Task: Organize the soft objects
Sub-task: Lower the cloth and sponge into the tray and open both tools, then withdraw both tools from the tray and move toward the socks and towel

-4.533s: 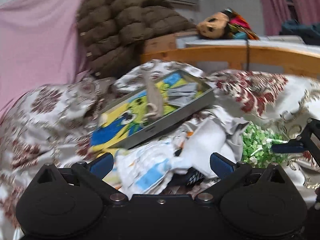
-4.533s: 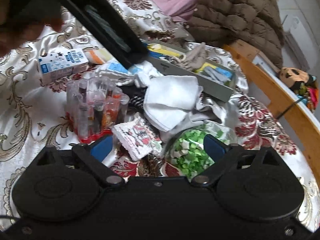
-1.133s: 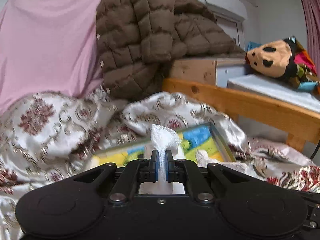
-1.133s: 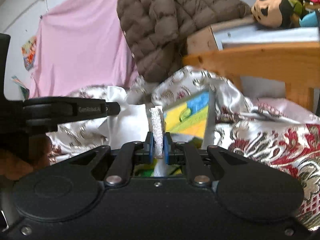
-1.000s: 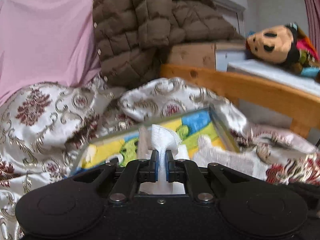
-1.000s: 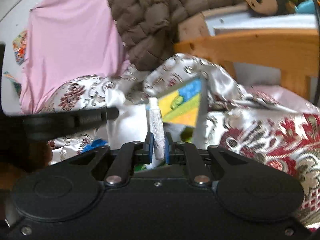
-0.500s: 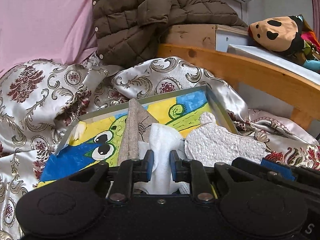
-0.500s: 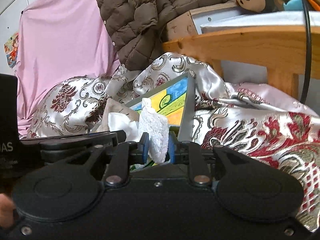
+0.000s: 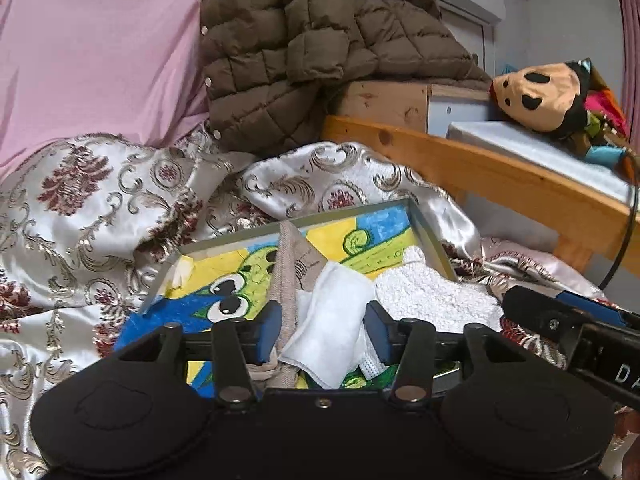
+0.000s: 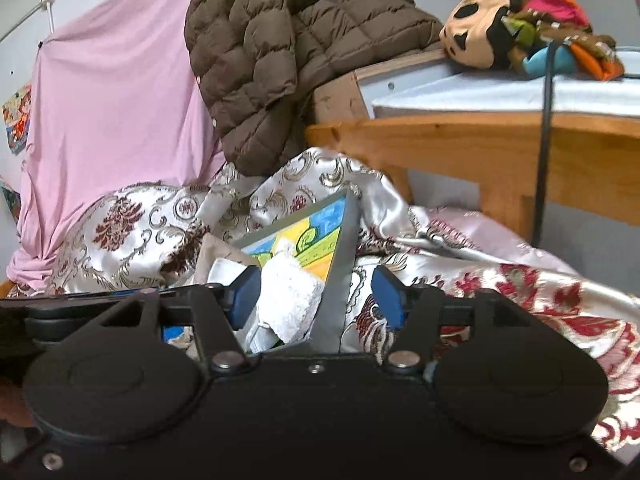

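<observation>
- The left claw [image 9: 323,330] hangs low over the cartoon-printed tray [image 9: 362,222] on the bed, its jaws opening; the smooth white cloth [image 9: 334,312] lies between the blue pads but free of them, apparently just let go.
- The right claw [image 10: 316,300] is also opening, straddling the tray's grey wall; the fluffy white towel [image 10: 294,300] rests inside, touching neither pad.
- A beige sock [image 9: 288,276] lies beside the cloth; soft things seem to be gathering in the tray, off the patterned bedspread [image 9: 92,216].

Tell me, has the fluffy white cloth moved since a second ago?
Yes. The fluffy white cloth has dropped from the right gripper into the cartoon tray.
</observation>
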Demonstrator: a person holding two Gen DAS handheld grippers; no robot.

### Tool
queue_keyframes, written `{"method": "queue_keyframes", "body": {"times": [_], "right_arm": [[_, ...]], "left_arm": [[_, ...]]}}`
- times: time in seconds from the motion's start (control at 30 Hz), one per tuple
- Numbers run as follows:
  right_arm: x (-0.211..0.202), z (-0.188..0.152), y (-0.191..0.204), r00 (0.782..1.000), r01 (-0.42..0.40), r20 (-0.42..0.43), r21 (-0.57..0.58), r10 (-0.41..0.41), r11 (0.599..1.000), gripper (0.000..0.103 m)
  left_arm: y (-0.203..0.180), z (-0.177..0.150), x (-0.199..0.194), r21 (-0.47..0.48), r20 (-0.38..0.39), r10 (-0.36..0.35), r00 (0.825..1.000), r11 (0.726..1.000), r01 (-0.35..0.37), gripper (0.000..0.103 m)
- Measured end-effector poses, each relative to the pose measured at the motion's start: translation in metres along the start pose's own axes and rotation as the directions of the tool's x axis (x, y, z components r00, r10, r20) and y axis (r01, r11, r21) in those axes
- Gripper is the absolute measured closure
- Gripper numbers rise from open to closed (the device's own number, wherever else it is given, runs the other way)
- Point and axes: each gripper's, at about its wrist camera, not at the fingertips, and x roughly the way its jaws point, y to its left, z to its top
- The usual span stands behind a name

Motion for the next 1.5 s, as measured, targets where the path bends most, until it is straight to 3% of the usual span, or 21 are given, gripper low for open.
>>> {"method": "queue_keyframes", "body": {"times": [0.17,0.37,0.5,0.73,0.9,1.17,1.33,1.5], "right_arm": [[-0.026,0.003,0.001,0.999,0.005,0.053,-0.002,-0.005,1.0,0.039],[-0.054,0.006,0.013,0.996,0.018,0.09,-0.051,-0.013,0.999,0.027],[-0.075,0.006,0.025,0.993,0.024,0.115,-0.085,-0.014,0.996,0.015],[-0.116,-0.009,0.047,0.992,0.026,0.127,-0.147,-0.007,0.989,0.001],[-0.145,-0.026,0.066,0.985,0.042,0.175,-0.202,-0.006,0.979,0.001],[-0.199,-0.058,0.087,0.962,0.067,0.273,-0.164,-0.02,0.984,0.001],[-0.222,-0.081,0.106,0.969,0.07,0.244,-0.201,-0.019,0.977,0.001],[-0.245,-0.106,0.126,0.979,0.072,0.203,-0.266,-0.017,0.961,0.001]], "left_arm": [[0.006,-0.007,-0.037,-0.037,0.082,0.032,0.996,0.999,-0.029,0.035],[0.012,-0.017,-0.082,-0.026,0.158,0.044,0.987,0.999,-0.04,0.025],[0.018,-0.024,-0.109,-0.032,0.187,0.058,0.981,0.998,-0.053,0.015],[0.031,-0.048,-0.154,-0.049,0.221,0.085,0.972,0.996,-0.076,0.005],[0.046,-0.07,-0.185,-0.081,0.233,0.093,0.968,0.994,-0.076,0.001],[0.079,-0.106,-0.23,-0.129,0.227,0.12,0.966,0.987,-0.092,0.001],[0.103,-0.128,-0.254,-0.181,0.191,0.118,0.975,0.98,-0.083,0.001],[0.112,-0.151,-0.274,-0.144,0.176,0.136,0.975,0.983,-0.112,0.001]]}}
